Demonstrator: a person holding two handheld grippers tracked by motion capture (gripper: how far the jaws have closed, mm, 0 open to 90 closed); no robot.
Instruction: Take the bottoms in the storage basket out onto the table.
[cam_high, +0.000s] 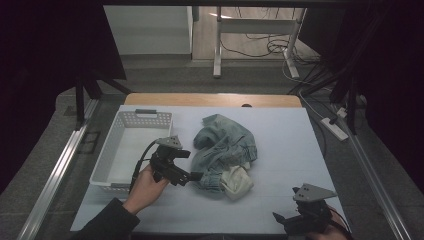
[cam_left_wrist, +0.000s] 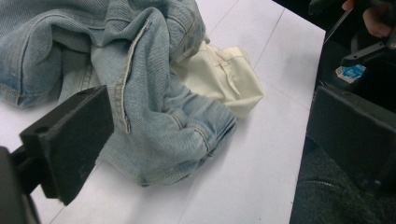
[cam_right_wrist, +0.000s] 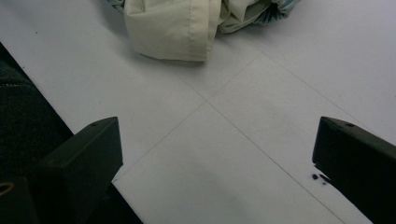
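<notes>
A crumpled pair of light blue jeans (cam_high: 225, 145) lies in the middle of the white table, with a cream garment (cam_high: 237, 182) bunched at its near right edge. My left gripper (cam_high: 194, 176) is at the pile's near left edge, open. In the left gripper view the jeans (cam_left_wrist: 163, 126) lie between and just beyond the wide-apart jaws of the left gripper (cam_left_wrist: 212, 114), and the cream garment (cam_left_wrist: 224, 79) is behind them. My right gripper (cam_high: 278, 218) hovers open near the table's front right corner. In its view, the right gripper (cam_right_wrist: 219, 140) has bare table between its jaws and the cream garment (cam_right_wrist: 173, 28) farther ahead.
A white slotted basket (cam_high: 116, 145) stands at the left of the table, beside the left hand. The table's front edge (cam_right_wrist: 70, 126) runs close under the right gripper, with dark floor beyond. Past the table's far edge are desk legs and cables (cam_high: 270, 47).
</notes>
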